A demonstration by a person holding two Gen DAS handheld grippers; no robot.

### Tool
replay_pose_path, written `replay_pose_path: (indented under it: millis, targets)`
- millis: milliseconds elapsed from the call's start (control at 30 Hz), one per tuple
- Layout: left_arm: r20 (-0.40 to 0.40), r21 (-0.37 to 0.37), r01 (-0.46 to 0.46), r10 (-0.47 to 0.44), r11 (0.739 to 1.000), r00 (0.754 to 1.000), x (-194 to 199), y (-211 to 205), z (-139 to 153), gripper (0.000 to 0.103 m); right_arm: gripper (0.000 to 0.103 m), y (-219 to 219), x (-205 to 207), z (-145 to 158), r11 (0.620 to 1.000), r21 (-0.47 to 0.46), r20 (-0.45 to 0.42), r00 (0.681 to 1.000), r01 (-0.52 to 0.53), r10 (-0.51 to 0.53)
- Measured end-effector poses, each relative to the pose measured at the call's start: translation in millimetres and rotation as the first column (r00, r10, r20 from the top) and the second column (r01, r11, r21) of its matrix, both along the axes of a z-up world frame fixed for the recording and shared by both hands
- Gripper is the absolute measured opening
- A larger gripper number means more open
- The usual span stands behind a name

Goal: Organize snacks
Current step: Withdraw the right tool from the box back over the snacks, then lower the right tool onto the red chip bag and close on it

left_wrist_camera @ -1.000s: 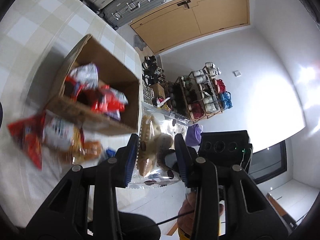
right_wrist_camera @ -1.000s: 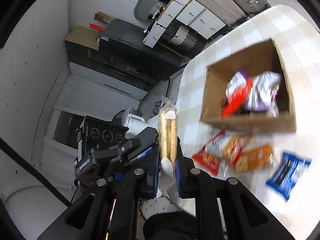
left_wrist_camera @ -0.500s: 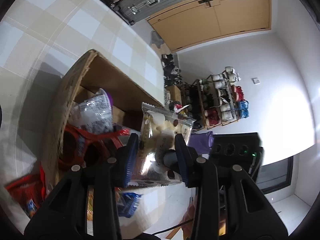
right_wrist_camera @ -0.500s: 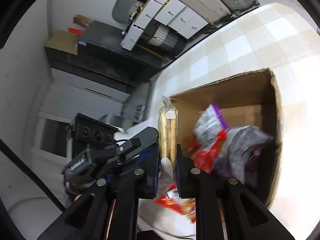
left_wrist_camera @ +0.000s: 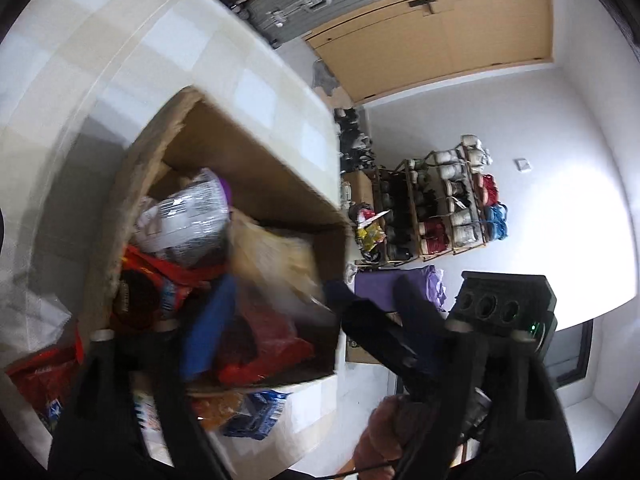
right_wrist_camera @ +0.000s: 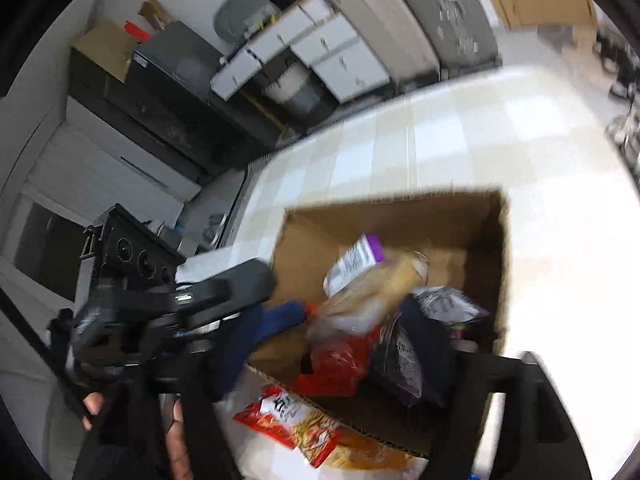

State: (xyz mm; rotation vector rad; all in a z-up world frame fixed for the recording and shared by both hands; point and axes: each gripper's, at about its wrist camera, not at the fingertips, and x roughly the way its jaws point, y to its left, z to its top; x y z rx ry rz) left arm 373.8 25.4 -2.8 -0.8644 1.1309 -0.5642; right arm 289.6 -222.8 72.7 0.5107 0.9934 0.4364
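From the left wrist, far left: a red packet (left_wrist_camera: 36, 376) flat on the checked tabletop (left_wrist_camera: 80, 80), outside the cardboard box (left_wrist_camera: 256, 168). Inside the box, a silver packet with a purple corner (left_wrist_camera: 188, 216) above a red wrapper (left_wrist_camera: 152, 280). Next, the left claw (left_wrist_camera: 312, 336) over the box: jaws opening, spread wide, pinching nothing. Just ahead of the gap, blurred, a pale pastry bag (left_wrist_camera: 272, 256), loose among the snacks in the box, touched by neither pad. Below the box's near wall, an orange packet (left_wrist_camera: 216, 404) and a blue packet (left_wrist_camera: 256, 412) on the tabletop. Far right, a shoe rack (left_wrist_camera: 440, 204) against the wall.

From the right wrist, at left: the left claw's black camera housing (right_wrist_camera: 132, 248). Then a red-and-orange packet (right_wrist_camera: 292, 416) on the tabletop, against the box's near wall. Right claw (right_wrist_camera: 336, 336) over the box, jaws opening, gripping nothing. Just beyond its fingertips, a tan biscuit pack (right_wrist_camera: 380, 280), blurred, free inside the box, near a dark packet (right_wrist_camera: 396, 356).
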Motion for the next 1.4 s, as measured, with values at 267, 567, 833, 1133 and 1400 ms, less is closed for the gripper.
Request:
replay_pose_path:
  millis: [267, 567, 833, 1133, 1400]
  targets:
    - [0.042, 0.026, 0.013, -0.015, 1.0, 0.999, -30, -5, 36, 0.102, 0.089, -3, -29, 39, 0.994, -0.104, 0.116, 0.993, 0.037, -0.025]
    - [0.162, 0.064, -0.007, -0.004, 0.998, 0.987, -96, 19, 90, 0.102, 0.092, 7, -92, 76, 0.971, -0.226, 0.244, 0.969, 0.08, -0.023]
    - [0.346, 0.166, -0.138, 0.074, 0.976, 0.935, -198, 66, 153, 0.102, 0.093, 36, -168, 104, 0.949, -0.302, 0.351, 0.936, 0.084, 0.029]
    - [0.311, 0.289, -0.213, 0.119, 0.933, 0.943, -281, 117, 134, 0.102, 0.093, 90, -241, 99, 0.936, -0.352, 0.435, 0.89, 0.027, 0.138]
    - [0.154, 0.288, -0.218, 0.18, 0.932, 0.972, -267, 155, 39, 0.102, 0.093, 143, -228, 27, 0.905, -0.405, 0.292, 0.921, -0.126, 0.258]
